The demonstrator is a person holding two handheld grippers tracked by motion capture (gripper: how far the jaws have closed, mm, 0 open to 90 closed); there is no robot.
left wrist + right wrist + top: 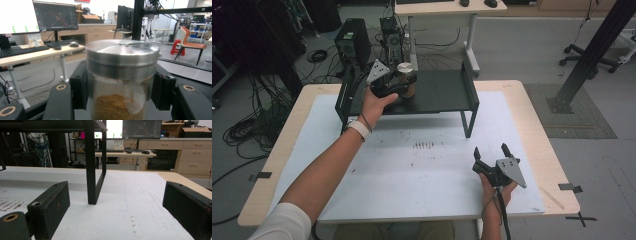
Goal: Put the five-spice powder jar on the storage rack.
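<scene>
On the black shelf (pixel 442 92) at the table's (pixel 532 100) far side, toward its left end: glass jar (pixel 406 80) with metal lid (pixel 122 51), brown powder (pixel 116 107) in the bottom. Left gripper (pixel 398 86) is clamped on the jar, pads (pixel 79 87) flat against the glass on both sides just under the lid, grey plate on top. Jar upright; can't tell whether its base is on the shelf deck or lifted.

Right gripper (pixel 491 152) sits low over the white mat (pixel 412 170) at front right, jaws spread wide, holding nothing, well apart from the shelf. Right gripper view looks straight at the shelf's right leg frame (pixel 93 170), which stands between the jaws' line of sight and the far edge.

Surroundings: dark scuff marks (pixel 423 145) mid-mat; PC tower (pixel 353 42) and cable tangle (pixel 257 120) on the floor behind left; desk (pixel 32 53) with monitors (pixel 55 16), keyboard (pixel 60 43) beyond; orange chair (pixel 191 40) far right; black post (pixel 592 50) right of the table.
</scene>
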